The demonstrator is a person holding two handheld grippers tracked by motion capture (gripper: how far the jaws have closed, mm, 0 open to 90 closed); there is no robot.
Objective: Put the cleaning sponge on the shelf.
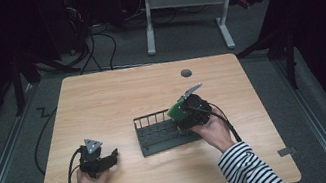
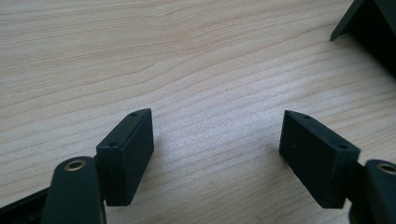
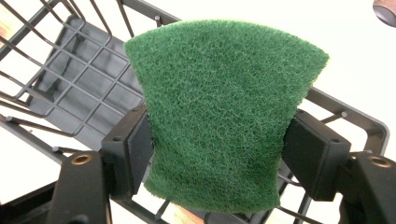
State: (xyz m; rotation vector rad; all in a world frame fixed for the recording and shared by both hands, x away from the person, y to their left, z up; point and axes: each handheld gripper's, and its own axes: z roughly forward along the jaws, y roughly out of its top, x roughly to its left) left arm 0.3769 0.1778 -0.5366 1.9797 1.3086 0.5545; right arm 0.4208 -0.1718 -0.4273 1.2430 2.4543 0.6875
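A green scouring pad (image 3: pixel 219 112) is pinched between the jaws of my right gripper (image 3: pixel 217 144), bowed slightly by the squeeze. In the high view that right gripper (image 1: pixel 180 111) holds the pad (image 1: pixel 176 111) at the right end of a black wire rack (image 1: pixel 158 134) in the middle of the table. The rack's grid floor (image 3: pixel 79 93) lies just beyond and below the pad. My left gripper (image 1: pixel 111 156) rests low at the front left of the table, open, with bare wood between its jaws (image 2: pixel 217 140).
The wooden table (image 1: pixel 111 95) has a round grommet hole (image 1: pixel 186 73) near its far edge. A corner of the black rack (image 2: pixel 369 28) shows at the upper right of the left gripper view. Beyond the table stand a white desk frame (image 1: pixel 183 1) and floor cables.
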